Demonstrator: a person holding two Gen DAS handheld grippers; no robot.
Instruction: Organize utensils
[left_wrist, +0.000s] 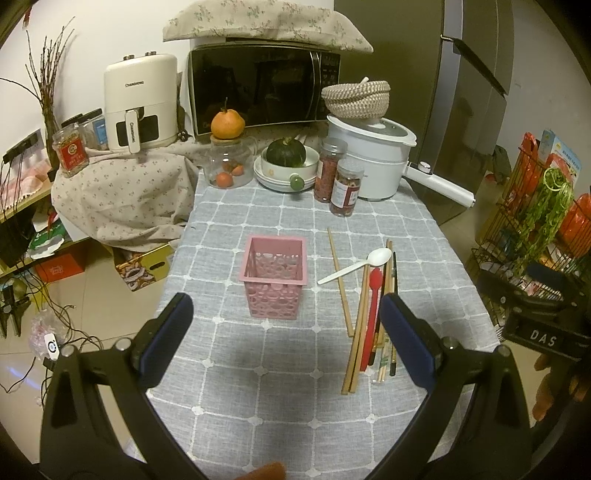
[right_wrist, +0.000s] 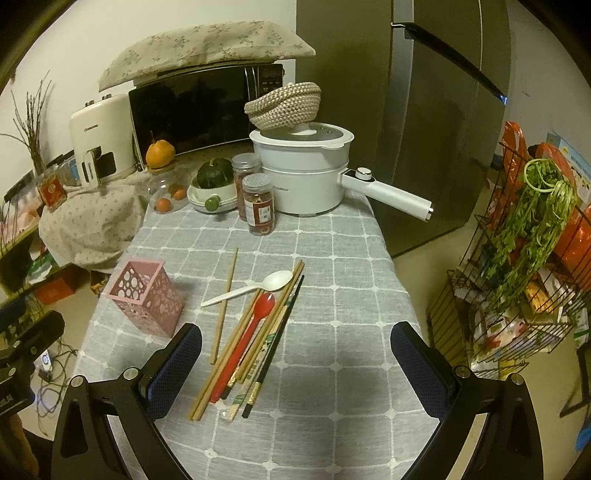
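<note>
A pink perforated utensil holder (left_wrist: 274, 277) stands upright and empty on the grey checked tablecloth; it also shows in the right wrist view (right_wrist: 146, 297). To its right lie a white plastic spoon (left_wrist: 356, 264), a red spoon (left_wrist: 371, 314), a lone wooden chopstick (left_wrist: 340, 284) and a bundle of several chopsticks (left_wrist: 360, 332). The right wrist view shows the white spoon (right_wrist: 251, 288), the red spoon (right_wrist: 247, 336) and the chopsticks (right_wrist: 258, 347). My left gripper (left_wrist: 286, 306) is open above the table, just in front of the holder. My right gripper (right_wrist: 295, 338) is open and empty above the near ends of the utensils.
At the table's far end stand a white electric pot (left_wrist: 373, 162) with a long handle, two spice jars (left_wrist: 338, 181), a bowl with a green squash (left_wrist: 286, 155) and a glass jar (left_wrist: 227, 162). A microwave (left_wrist: 258, 88) stands behind. A wire rack (right_wrist: 524, 266) stands right of the table.
</note>
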